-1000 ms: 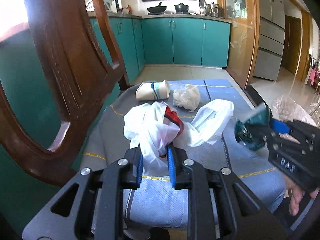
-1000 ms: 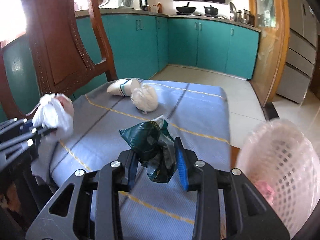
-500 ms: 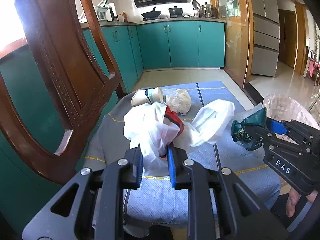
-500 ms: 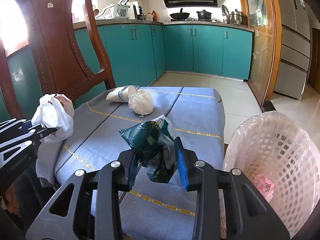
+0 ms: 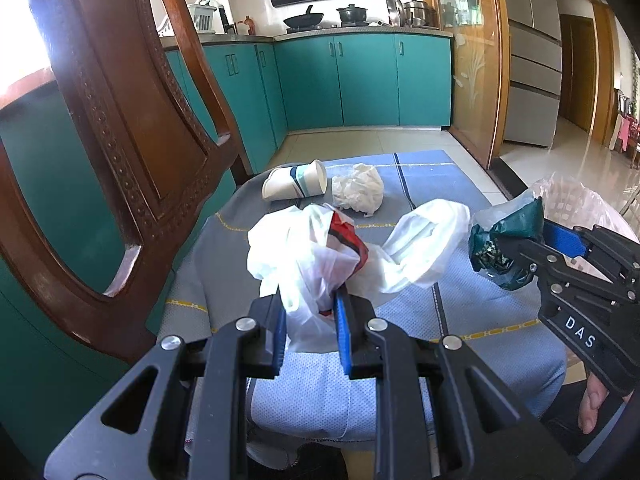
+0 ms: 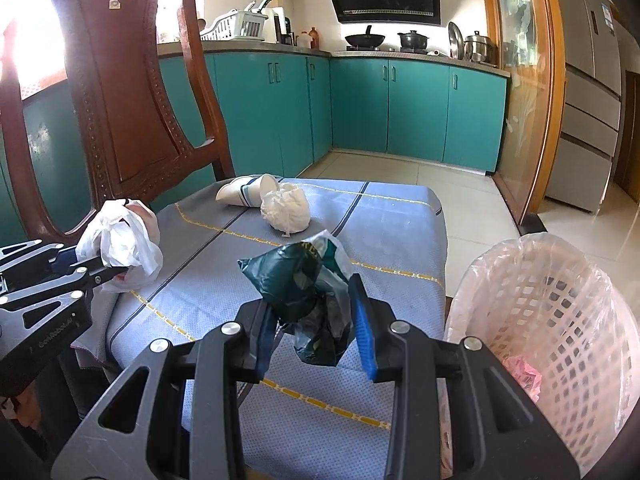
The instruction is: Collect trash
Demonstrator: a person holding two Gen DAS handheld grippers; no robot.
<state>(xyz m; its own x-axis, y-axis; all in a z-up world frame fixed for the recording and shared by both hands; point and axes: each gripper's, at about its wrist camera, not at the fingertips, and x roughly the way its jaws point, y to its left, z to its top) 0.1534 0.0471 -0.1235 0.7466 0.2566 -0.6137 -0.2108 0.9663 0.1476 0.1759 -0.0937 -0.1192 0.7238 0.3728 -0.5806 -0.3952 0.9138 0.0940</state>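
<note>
My left gripper (image 5: 310, 316) sits low in the centre of its frame, fingers clamped on a crumpled white plastic bag (image 5: 316, 256) held above the cloth-covered counter (image 5: 440, 316). My right gripper (image 6: 314, 330) has its fingers closed on a dark green wrapper (image 6: 296, 280), also at lower centre. A paper cup (image 6: 244, 194) and a tissue wad (image 6: 286, 212) lie side by side at mid-frame, and a white basket (image 6: 560, 320) stands at lower right.
</note>
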